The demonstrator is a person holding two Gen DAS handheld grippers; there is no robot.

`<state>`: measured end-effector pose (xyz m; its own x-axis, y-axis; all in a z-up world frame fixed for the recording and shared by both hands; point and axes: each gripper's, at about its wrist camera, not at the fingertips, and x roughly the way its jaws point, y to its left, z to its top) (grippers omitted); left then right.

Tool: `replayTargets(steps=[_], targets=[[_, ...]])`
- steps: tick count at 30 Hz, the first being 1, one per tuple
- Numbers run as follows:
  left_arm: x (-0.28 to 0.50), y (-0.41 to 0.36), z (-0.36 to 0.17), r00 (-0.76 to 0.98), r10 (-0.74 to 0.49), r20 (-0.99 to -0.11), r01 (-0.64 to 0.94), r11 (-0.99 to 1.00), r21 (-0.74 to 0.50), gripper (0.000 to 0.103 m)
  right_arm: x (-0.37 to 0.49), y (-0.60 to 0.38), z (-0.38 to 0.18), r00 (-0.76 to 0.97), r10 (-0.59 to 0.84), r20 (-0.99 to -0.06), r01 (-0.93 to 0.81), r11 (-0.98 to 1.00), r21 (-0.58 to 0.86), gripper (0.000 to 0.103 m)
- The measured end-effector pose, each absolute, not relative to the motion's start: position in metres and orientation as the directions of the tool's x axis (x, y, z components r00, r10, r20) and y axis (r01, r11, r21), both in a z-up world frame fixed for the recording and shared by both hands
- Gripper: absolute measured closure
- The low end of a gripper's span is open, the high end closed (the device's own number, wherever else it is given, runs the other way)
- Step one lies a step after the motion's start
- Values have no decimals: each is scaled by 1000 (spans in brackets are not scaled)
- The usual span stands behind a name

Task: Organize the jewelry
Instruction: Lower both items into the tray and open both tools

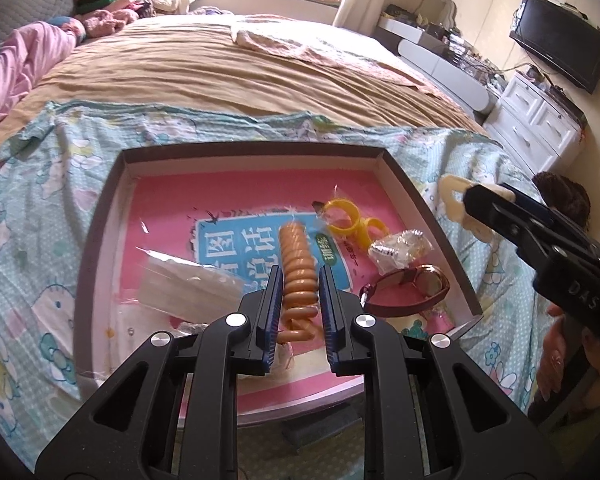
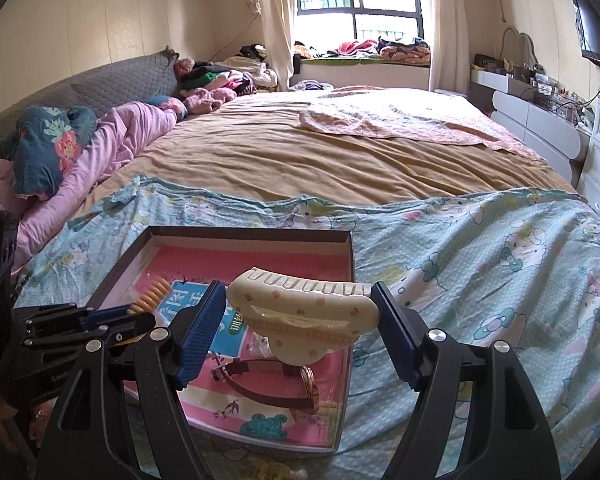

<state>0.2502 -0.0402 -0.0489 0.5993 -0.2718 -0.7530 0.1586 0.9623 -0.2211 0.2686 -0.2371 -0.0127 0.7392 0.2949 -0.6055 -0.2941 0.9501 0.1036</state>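
Note:
My left gripper (image 1: 299, 286) is shut on an orange coiled hair tie (image 1: 296, 260) and holds it over the shallow dark-rimmed box (image 1: 100, 220). My right gripper (image 2: 300, 320) is shut on a cream hair claw clip (image 2: 300, 312), held above the box's right side (image 2: 350, 256); it also shows in the left wrist view (image 1: 456, 196). Inside the box lie yellow rings (image 1: 346, 216), a clear bag with silver jewelry (image 1: 400, 248), a rose-gold watch with brown strap (image 1: 416, 286) and a clear plastic packet (image 1: 188, 284).
The box sits on a light blue cartoon-print sheet (image 1: 40, 200) at the foot of a bed with a tan cover (image 2: 300, 152). Pink bedding and pillows (image 2: 100, 136) lie at the left. White drawers (image 1: 540, 124) and a TV (image 1: 560, 40) stand at the right.

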Motion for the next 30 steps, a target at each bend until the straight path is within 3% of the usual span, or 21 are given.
replayTargets(steps=[21,26,30], targets=[[248,-29,-58,583,-262,-769,131,965,-229,79,301,-218,-54,656,287,-698,-300,948,108,30],[245,-25,-55,590,-256,-766,118,965,-232,66,299,-219,-56,642,291,-709,-300,947,118,29],[239,-21,-50,602,-242,-760,99,968,-230,49,288,-226,-49,657,299,-692,-286,948,137,17]])
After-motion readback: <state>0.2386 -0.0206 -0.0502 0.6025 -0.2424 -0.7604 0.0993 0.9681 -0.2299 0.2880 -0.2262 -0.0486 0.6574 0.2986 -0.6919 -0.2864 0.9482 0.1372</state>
